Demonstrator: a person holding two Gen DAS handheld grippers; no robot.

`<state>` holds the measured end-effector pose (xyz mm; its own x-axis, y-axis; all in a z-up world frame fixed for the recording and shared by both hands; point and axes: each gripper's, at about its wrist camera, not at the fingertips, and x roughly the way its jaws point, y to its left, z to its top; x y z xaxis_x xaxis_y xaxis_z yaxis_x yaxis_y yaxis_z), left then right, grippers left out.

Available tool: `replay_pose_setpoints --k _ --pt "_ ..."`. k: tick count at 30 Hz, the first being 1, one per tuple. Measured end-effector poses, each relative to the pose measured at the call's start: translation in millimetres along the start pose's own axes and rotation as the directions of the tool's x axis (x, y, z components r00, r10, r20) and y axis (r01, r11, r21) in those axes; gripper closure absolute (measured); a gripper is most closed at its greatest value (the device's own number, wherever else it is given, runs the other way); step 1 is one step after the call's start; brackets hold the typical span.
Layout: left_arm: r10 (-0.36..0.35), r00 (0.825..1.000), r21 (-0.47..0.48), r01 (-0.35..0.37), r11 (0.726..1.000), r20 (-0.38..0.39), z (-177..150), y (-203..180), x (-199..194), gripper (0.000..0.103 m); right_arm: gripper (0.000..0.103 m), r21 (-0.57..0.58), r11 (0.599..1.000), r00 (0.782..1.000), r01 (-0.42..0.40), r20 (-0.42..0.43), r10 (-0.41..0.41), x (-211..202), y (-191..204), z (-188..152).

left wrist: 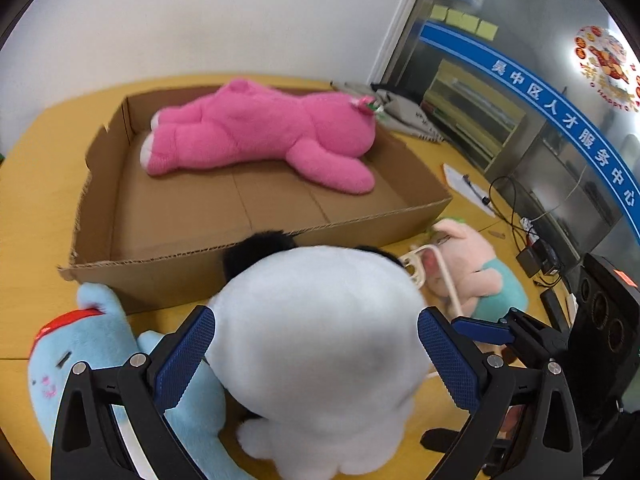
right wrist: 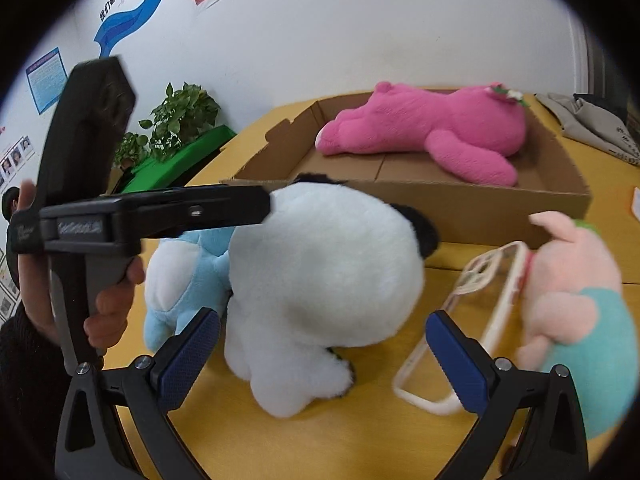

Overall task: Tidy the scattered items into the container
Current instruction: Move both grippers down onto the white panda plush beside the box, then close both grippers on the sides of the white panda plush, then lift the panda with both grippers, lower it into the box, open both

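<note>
The left gripper [left wrist: 316, 360] has its jaws spread wide around a round white plush panda with black ears [left wrist: 320, 344], blue pads at either flank; whether the pads press the fur or just flank it cannot be told. The right gripper [right wrist: 322, 356] also stands with jaws wide apart, empty, its tips near the panda's [right wrist: 320, 280] underside and a cream plastic phone case [right wrist: 472, 320] lying on the yellow wooden table [right wrist: 400, 432].

Just left of the panda lies a pale blue plush toy with a red mouth patch [left wrist: 80, 360], touching it. To the panda's right sits a pale pink plush pig in a teal outfit [left wrist: 476, 276], with the phone case leaning against it.

Beyond them is a shallow brown cardboard box [left wrist: 256, 236], open on top, holding a bright pink plush bear [left wrist: 260, 136] lying on its side towards the back.

Only the right wrist view shows the person's left hand [right wrist: 108, 296] around the left gripper's black handle, and a green potted plant [right wrist: 176, 120] by the white wall. Only the left wrist view shows the blue toy's face, a blue banner with white Chinese characters [left wrist: 560, 124], and black cables [left wrist: 516, 216] at the table's far right
</note>
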<state>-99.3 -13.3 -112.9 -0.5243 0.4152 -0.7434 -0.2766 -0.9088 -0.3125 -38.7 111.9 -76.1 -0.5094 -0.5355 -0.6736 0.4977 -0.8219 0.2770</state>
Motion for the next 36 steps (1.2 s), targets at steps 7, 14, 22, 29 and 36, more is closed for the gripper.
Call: replay_pose_setpoints --k 7,14,22,29,36 --pt "-0.101 0.994 -0.049 0.099 0.994 -0.04 -7.2 17.4 16.8 0.017 0.0 0.102 0.995 0.999 0.004 -0.044 0.001 44.8 -16.3 6.1" --pt "-0.134 0.991 -0.072 0.133 0.988 -0.01 -17.6 22.4 4.1 0.035 0.023 0.096 0.994 0.999 -0.046 -0.017 0.048 44.8 -16.1 2.6" --pt "-0.129 0.983 -0.029 0.134 0.991 0.133 7.3 2.4 -57.2 0.037 0.033 0.029 0.996 0.993 -0.081 0.085 0.079 2.2 -0.5 30.5" --pt "-0.081 0.947 0.024 0.078 0.997 0.31 90.5 12.5 -114.8 0.037 0.033 -0.168 0.985 0.963 -0.046 0.256 0.089 -35.8 26.1 129.7" --pt "-0.002 0.952 -0.074 0.026 0.997 0.306 150.5 76.1 -93.5 0.037 0.033 -0.253 0.966 0.952 -0.047 0.281 0.12 19.2 26.7 213.2"
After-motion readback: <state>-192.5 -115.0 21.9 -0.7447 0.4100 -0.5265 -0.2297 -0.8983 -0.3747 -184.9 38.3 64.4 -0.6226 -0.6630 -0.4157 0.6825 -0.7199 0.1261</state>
